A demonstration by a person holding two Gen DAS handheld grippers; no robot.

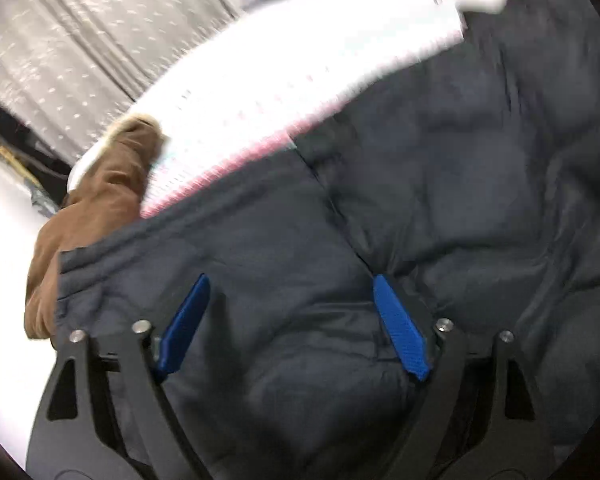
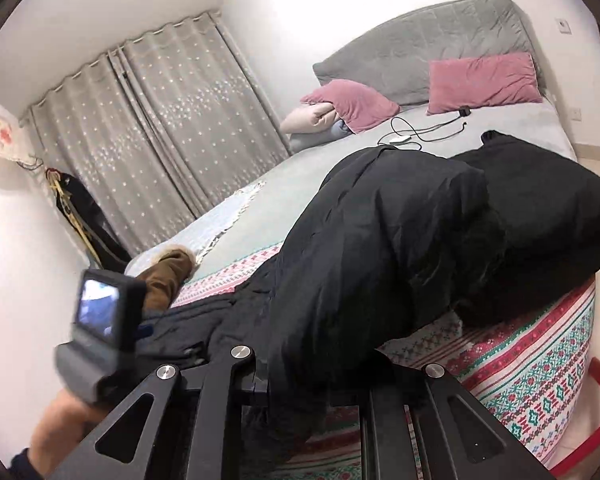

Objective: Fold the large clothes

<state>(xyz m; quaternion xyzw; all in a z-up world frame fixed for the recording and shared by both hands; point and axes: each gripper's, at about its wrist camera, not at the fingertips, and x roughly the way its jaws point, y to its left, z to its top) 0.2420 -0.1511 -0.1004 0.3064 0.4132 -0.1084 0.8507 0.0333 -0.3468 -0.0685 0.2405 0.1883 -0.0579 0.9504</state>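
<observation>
A dark padded jacket (image 1: 420, 200) fills the blurred left wrist view, spread on the bed. My left gripper (image 1: 291, 280) hovers just over it, its blue fingers (image 1: 188, 320) wide apart with only flat fabric between them. From the right wrist view the same jacket (image 2: 380, 240) rises in a bulky fold from my right gripper (image 2: 336, 332). The cloth covers that gripper's fingers, which look pinched on its edge. The left gripper's camera unit (image 2: 100, 312) and the hand that holds it (image 2: 60, 420) show at the lower left.
The bed has a grey sheet (image 2: 340, 152) and a pink-patterned blanket (image 2: 520, 360) under the jacket. A brown fur-trimmed garment (image 2: 168, 276) lies at its left edge. Pink pillows (image 2: 484, 80), a charger cable (image 2: 420, 132), a grey headboard (image 2: 420, 40) and curtains (image 2: 140, 140) stand behind.
</observation>
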